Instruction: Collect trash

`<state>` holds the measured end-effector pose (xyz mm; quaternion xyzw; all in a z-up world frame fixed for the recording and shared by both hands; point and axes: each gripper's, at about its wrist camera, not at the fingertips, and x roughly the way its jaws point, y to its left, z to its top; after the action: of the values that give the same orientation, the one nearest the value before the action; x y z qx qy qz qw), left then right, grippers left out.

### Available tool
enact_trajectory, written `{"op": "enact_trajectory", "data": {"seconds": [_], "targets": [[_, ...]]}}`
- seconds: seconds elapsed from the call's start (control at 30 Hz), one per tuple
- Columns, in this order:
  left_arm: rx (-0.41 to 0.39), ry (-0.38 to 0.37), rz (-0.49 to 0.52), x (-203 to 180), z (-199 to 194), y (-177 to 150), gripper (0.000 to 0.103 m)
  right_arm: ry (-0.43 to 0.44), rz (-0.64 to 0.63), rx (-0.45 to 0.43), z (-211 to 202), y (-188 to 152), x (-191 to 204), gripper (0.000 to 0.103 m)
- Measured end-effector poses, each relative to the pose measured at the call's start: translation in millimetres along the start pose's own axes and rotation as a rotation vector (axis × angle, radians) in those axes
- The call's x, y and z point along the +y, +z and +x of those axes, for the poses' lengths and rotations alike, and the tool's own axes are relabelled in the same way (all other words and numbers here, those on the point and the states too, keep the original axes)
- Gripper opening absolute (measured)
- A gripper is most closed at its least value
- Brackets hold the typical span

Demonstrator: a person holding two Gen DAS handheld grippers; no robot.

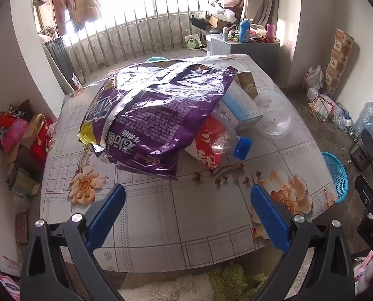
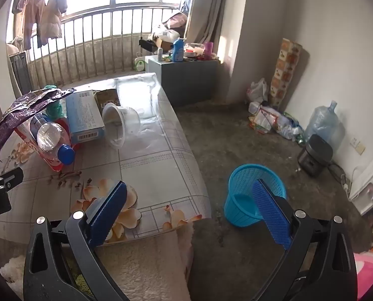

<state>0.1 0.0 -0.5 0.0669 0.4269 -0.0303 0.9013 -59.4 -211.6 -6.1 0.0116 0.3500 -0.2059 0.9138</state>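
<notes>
A pile of trash lies on the floral table (image 1: 176, 215): a big crumpled purple bag (image 1: 156, 110) on top, a red carton (image 1: 206, 138), a clear plastic bottle with a blue cap (image 1: 241, 146), a white and blue box (image 1: 241, 105), a brown carton (image 1: 247, 81) and a clear plastic cup (image 1: 274, 115). My left gripper (image 1: 187, 189) is open and empty, just short of the bag. My right gripper (image 2: 186, 190) is open and empty over the table's near right corner. A blue mesh bin (image 2: 254, 195) stands on the floor to the right; it also shows in the left wrist view (image 1: 336, 175).
The table (image 2: 156, 158) edge runs beside bare concrete floor. A grey cabinet (image 2: 186, 80) with bottles stands behind it. A rice cooker (image 2: 314, 158), a water jug (image 2: 321, 123) and bags line the right wall. Bags are piled at the left (image 1: 18, 135). A fluffy rug (image 2: 146, 271) lies below.
</notes>
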Motion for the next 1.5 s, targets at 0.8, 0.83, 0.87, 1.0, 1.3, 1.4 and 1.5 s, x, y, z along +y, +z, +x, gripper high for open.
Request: {"op": "enact_trajectory", "data": {"seconds": [0.8, 0.83, 0.87, 1.0, 1.3, 1.4, 1.5], "targets": [[0.023, -0.003, -0.024, 9.7, 4.6, -3.2, 0.098, 0.003, -0.010, 0.005, 8.5, 8.0, 31.2, 0.095], [0.022, -0.003, -0.024, 9.8, 4.3, -3.4, 0.098, 0.003, -0.011, 0.004, 8.5, 8.0, 31.3, 0.095], [0.022, -0.002, -0.025, 9.8, 3.9, -2.8, 0.098, 0.003, -0.011, 0.004, 8.5, 8.2, 31.5, 0.095], [0.020, -0.001, -0.027, 10.8, 3.3, -2.9, 0.098, 0.003, -0.012, 0.005, 7.9, 8.7, 31.2, 0.095], [0.016, 0.001, -0.027, 11.4, 2.2, -3.0, 0.098, 0.009, -0.016, 0.005, 9.0, 8.6, 30.8, 0.095], [0.010, 0.003, -0.027, 11.1, 0.3, -1.9, 0.098, 0.013, -0.018, 0.006, 9.1, 9.8, 31.5, 0.095], [0.009, 0.006, -0.027, 10.9, 0.1, -1.3, 0.098, 0.015, -0.017, 0.007, 9.2, 10.1, 32.1, 0.095]]}}
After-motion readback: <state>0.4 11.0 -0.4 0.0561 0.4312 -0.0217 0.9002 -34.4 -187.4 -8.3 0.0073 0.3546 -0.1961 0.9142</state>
